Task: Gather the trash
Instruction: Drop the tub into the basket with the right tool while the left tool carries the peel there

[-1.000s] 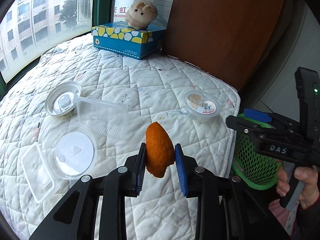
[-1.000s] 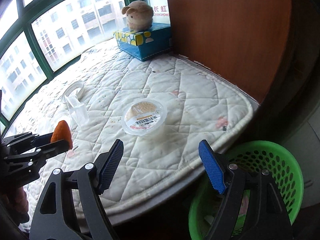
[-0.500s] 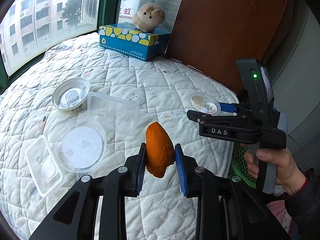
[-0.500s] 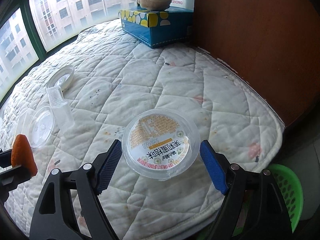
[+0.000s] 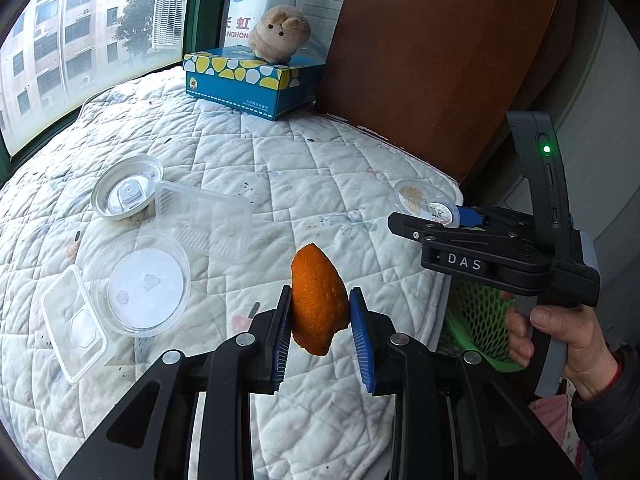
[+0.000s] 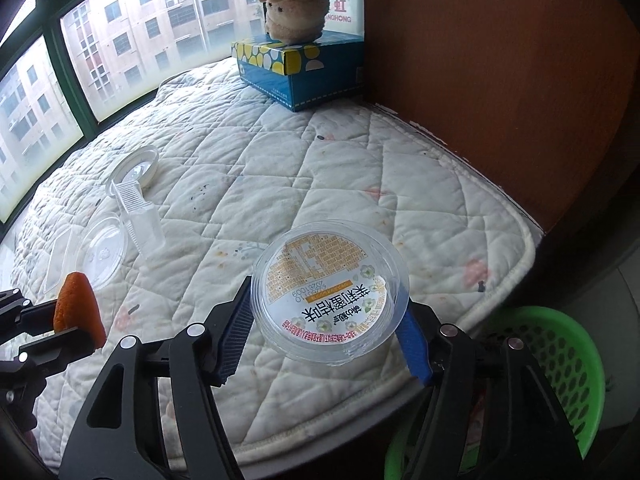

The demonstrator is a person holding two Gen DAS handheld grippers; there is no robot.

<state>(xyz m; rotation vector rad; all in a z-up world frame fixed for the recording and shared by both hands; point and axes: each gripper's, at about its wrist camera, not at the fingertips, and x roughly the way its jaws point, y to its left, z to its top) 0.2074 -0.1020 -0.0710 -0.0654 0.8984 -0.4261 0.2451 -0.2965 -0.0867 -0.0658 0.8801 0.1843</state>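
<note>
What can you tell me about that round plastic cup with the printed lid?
The cup is shallow, round, clear plastic, sealed by a white film lid printed with orange text and small flowers. It sits tilted near the quilt's edge, between the closing pads of the right hand-held gripper, which appear to touch its sides.

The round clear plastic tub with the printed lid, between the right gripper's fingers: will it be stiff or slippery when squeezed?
The tub looks thin-walled and see-through, so it probably flexes as the closing right gripper squeezes it. Its smooth, glossy rim may slip on the pads. It seems empty, so likely light.
</note>
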